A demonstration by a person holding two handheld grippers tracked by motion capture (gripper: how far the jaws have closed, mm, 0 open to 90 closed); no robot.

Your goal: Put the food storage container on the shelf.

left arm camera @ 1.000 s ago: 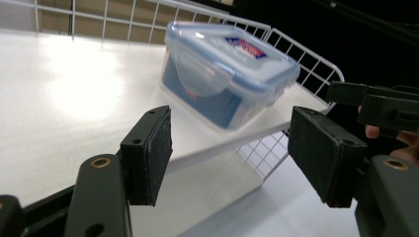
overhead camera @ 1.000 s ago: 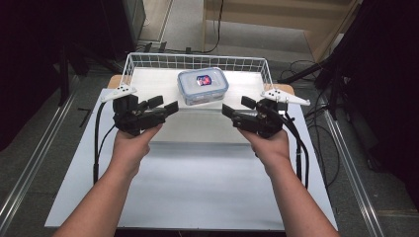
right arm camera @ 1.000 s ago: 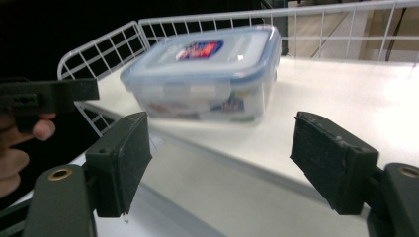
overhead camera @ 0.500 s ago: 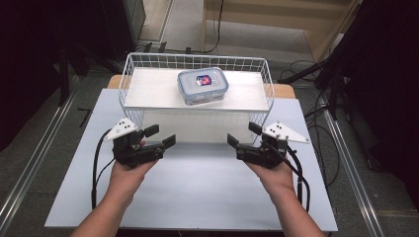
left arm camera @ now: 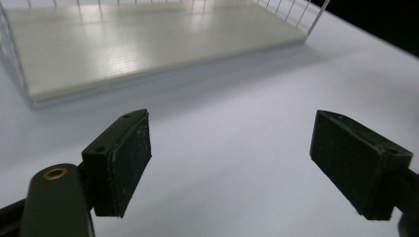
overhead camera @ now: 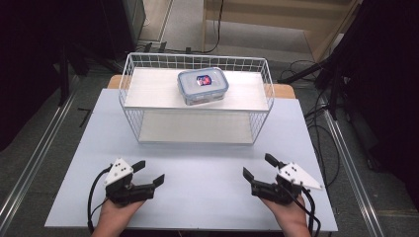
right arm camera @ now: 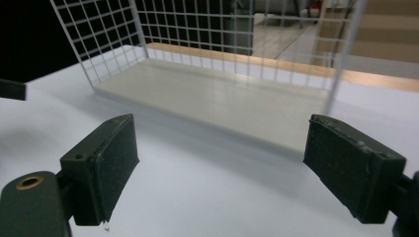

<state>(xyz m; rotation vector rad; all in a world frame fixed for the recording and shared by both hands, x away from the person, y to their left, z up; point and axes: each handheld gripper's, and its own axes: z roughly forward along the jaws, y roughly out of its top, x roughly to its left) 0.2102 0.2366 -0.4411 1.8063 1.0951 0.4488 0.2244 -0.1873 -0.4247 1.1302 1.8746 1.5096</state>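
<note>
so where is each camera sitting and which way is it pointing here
High view: above the person's edge of the table, looking forward and down at the wire rack and the lidded container on its upper shelf; both hands show, with the left claw and right claw.
Left claw view: rides the left claw, low over the table, facing the rack's lower shelf; open jaws.
Right claw view: rides the right claw, facing the rack's mesh; open jaws.
Shared: both claw views see the lower shelf and table.
</note>
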